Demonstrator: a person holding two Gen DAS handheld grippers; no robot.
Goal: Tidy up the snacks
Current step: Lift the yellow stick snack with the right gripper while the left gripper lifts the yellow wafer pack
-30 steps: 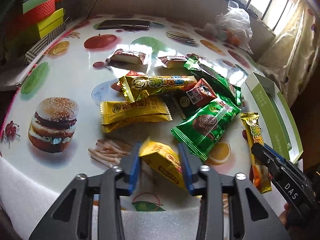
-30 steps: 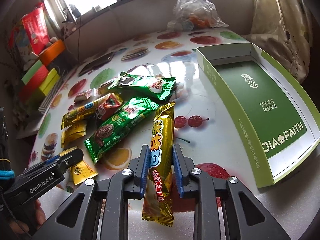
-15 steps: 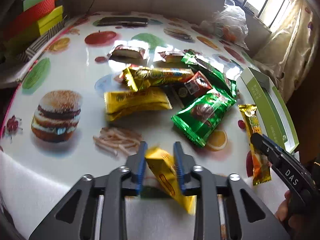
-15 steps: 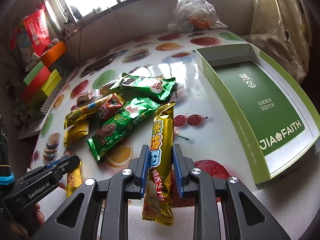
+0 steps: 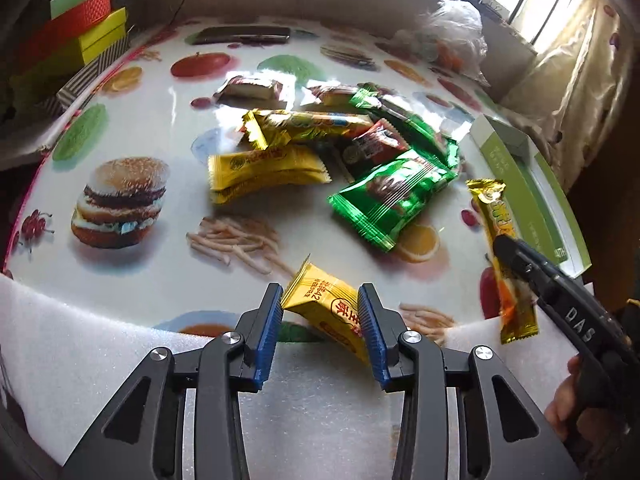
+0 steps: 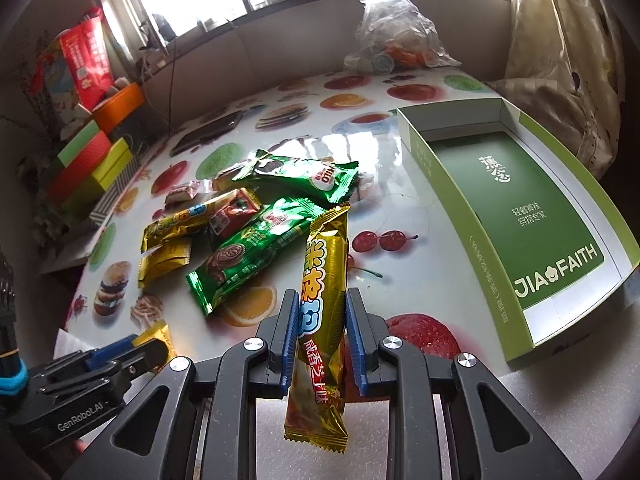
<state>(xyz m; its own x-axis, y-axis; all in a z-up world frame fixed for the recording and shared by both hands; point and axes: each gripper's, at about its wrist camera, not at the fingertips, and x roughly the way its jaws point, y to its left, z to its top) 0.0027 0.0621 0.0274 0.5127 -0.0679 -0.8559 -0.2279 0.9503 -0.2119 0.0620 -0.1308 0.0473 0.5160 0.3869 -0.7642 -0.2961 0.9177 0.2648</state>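
Note:
My left gripper (image 5: 320, 312) has a small yellow snack packet (image 5: 328, 304) lying tilted between its blue pads, over the table's near edge. Its jaws are opening, and both pads still touch the packet. In the right wrist view the left gripper (image 6: 136, 350) shows at the lower left with the yellow packet (image 6: 156, 336) at its tips. My right gripper (image 6: 322, 320) is shut on a long gold snack bar (image 6: 324, 264), which hangs upright above the table; the right gripper (image 5: 508, 248) also shows at the right of the left wrist view. An open green box (image 6: 424, 168) lies to the right.
Several snacks lie piled mid-table, among them a green packet (image 5: 392, 196) and a yellow one (image 5: 264, 168). White foam sheet (image 5: 80, 340) covers the near edge. Stacked coloured boxes (image 5: 80, 32) stand at the far left, a phone (image 5: 244, 34) and a plastic bag (image 6: 396, 32) at the back.
The left gripper closed on the yellow packet, drew it back toward the near edge, and its jaws have since widened again. The right gripper and gold bar have stayed put.

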